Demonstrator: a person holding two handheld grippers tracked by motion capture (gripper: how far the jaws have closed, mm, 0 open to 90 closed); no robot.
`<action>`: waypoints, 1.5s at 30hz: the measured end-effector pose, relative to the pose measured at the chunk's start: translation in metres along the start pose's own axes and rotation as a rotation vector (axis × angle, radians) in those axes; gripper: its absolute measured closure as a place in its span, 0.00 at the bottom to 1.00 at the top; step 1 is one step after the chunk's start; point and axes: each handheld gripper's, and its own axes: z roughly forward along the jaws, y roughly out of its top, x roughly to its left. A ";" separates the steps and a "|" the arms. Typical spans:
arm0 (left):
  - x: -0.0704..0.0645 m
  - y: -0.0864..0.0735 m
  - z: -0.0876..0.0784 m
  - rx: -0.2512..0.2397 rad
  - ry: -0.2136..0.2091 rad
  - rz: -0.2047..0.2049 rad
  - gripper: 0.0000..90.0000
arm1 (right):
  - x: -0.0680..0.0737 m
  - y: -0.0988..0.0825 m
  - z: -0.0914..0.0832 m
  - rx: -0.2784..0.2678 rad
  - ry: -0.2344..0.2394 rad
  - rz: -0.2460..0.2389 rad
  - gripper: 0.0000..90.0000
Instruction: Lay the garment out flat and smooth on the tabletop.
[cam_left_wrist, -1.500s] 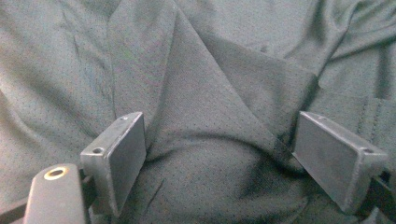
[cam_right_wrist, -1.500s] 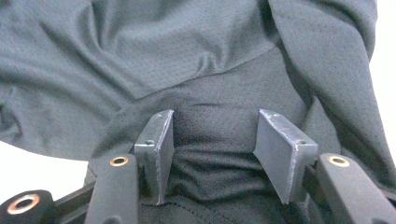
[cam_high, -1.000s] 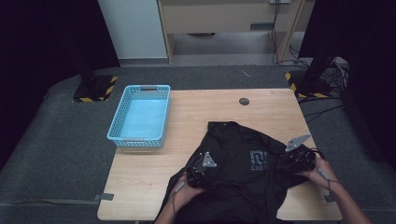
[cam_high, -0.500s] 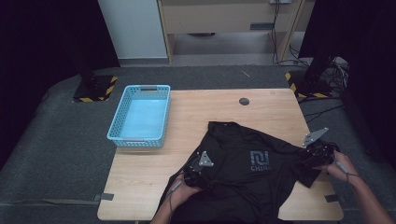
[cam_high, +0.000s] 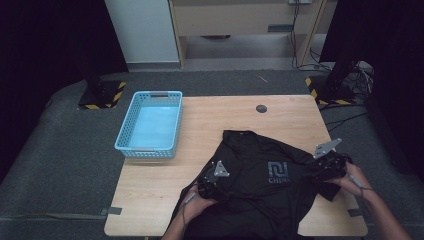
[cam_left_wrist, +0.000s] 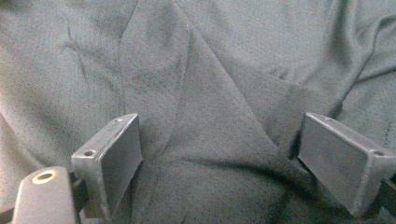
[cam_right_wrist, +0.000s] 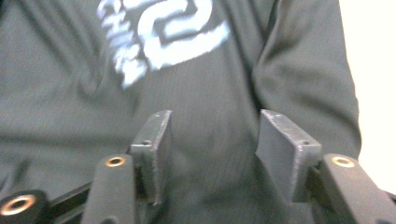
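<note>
At the near edge of the wooden surface (cam_high: 165, 200), a person's two hands come in at about six o'clock and four o'clock, each holding a tool. The left tool (cam_high: 209, 186) sits on the near left part of a black T-shirt (cam_high: 260, 200), with a grey three-cornered plate on top of it. In the left gripper view, the left tool (cam_left_wrist: 219, 154) has its jaws spread wide, resting on creased black cloth (cam_left_wrist: 196, 84), with a ridge of fabric running between them; the jaws are not closed on it. The right tool (cam_high: 327, 167) lies at the shirt's right edge, at about three o'clock from the shirt's middle. In the right gripper view, the right tool (cam_right_wrist: 212, 149) has its jaws apart, with the shirt (cam_right_wrist: 70, 102) lying under and between them; a fold, perhaps a sleeve, runs along the right side next to bare pale wood (cam_right_wrist: 373, 70).

The shirt is spread across the near right half of the surface, its lower edge hanging over the near edge. A pale logo with the word CHINA (cam_high: 278, 172) shows on its chest.

Farther off, at about ten o'clock from the shirt, a light blue plastic basket (cam_high: 150, 125) stands at the left edge of the surface, well apart from the shirt. Nothing lies inside it. Beyond the shirt, at twelve o'clock, a small dark round disc (cam_high: 261, 108) sits near the far edge.
</note>
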 end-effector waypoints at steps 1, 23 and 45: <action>0.000 0.000 0.000 0.000 0.000 -0.001 0.15 | 0.000 0.005 0.002 -0.011 -0.018 -0.002 0.55; 0.002 -0.002 0.000 -0.004 -0.008 0.019 0.18 | -0.060 0.041 0.015 -0.046 -0.349 0.249 0.97; -0.003 0.009 -0.014 -0.055 -0.018 0.040 0.19 | 0.011 0.003 -0.009 -0.084 -0.149 0.236 0.51</action>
